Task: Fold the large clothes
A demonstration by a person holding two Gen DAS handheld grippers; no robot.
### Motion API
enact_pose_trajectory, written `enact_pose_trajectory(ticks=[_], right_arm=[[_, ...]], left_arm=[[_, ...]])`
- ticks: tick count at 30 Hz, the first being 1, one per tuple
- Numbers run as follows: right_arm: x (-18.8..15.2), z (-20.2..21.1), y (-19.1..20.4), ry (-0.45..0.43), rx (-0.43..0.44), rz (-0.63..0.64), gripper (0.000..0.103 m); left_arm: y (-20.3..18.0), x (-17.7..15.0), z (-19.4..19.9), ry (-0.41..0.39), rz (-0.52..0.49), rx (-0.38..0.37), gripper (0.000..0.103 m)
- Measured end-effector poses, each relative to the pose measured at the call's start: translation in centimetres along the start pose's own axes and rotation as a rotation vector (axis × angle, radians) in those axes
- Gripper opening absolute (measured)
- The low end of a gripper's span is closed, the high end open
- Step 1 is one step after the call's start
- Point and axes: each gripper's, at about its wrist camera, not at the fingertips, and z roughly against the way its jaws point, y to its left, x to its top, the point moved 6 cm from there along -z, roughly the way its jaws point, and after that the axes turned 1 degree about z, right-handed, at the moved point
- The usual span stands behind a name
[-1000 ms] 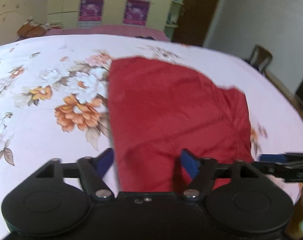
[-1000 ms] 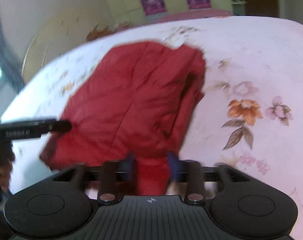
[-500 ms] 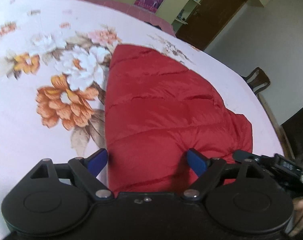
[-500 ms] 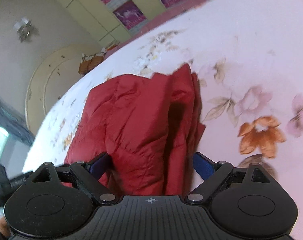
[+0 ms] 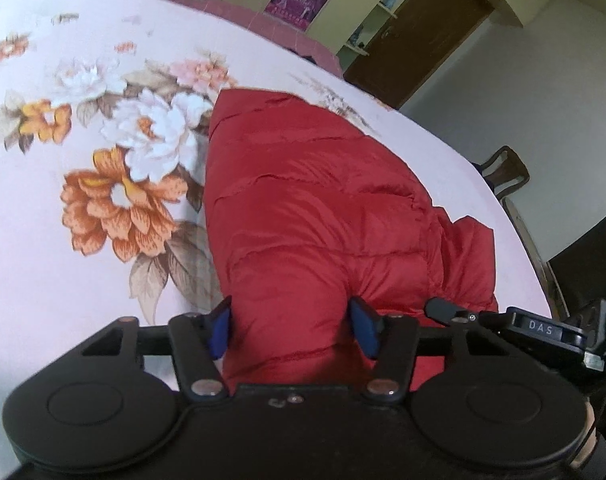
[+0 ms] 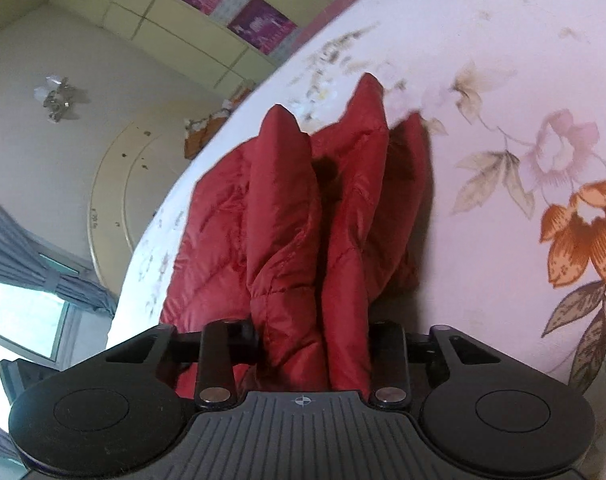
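A red quilted jacket lies folded on the floral bed sheet. My left gripper has the jacket's near left end between its blue pads. Its jaws are closing and the fabric bulges against both pads. In the right wrist view the jacket shows as stacked puffy layers. My right gripper is closing on its near right end, with two folds squeezed between the fingers and the pads hidden by cloth. The right tool's black body shows at the jacket's right edge.
The pink flowered sheet spreads wide around the jacket. A wooden chair and a brown door stand beyond the bed's far right side. A curved headboard and a curtained window lie to the left.
Both grippers came down onto the jacket's near edge and rolled. Their jaws then narrowed from wide open until the fabric was bunched between them.
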Motion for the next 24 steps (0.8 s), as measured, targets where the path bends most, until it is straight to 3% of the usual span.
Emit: enact_pose_trajectory(ticks=[7, 14, 18, 24], right_arm=[[-0.5, -0.7, 2.9, -0.011, 0.058, 0.042, 0.033], [-1.4, -3.0, 7.3, -0.010, 0.084, 0.069, 0.033], [-2.1, -5.4, 10.8, -0.032, 0.082, 0.085, 0.033], [-3.8, -11.2, 16.9, -0.064, 0.054, 0.072, 0.033]], left_arm=[[0.0, 1.6, 3.5, -0.054, -0.040, 0.073, 0.054], [2.5, 3.0, 7.2, -0.089, -0.056, 0.107, 0.054], [5.3, 4.6, 9.2, -0.108, -0.071, 0.099, 0.054], [12.6, 8.8, 11.7, -0.113, -0.085, 0.077, 0.054]])
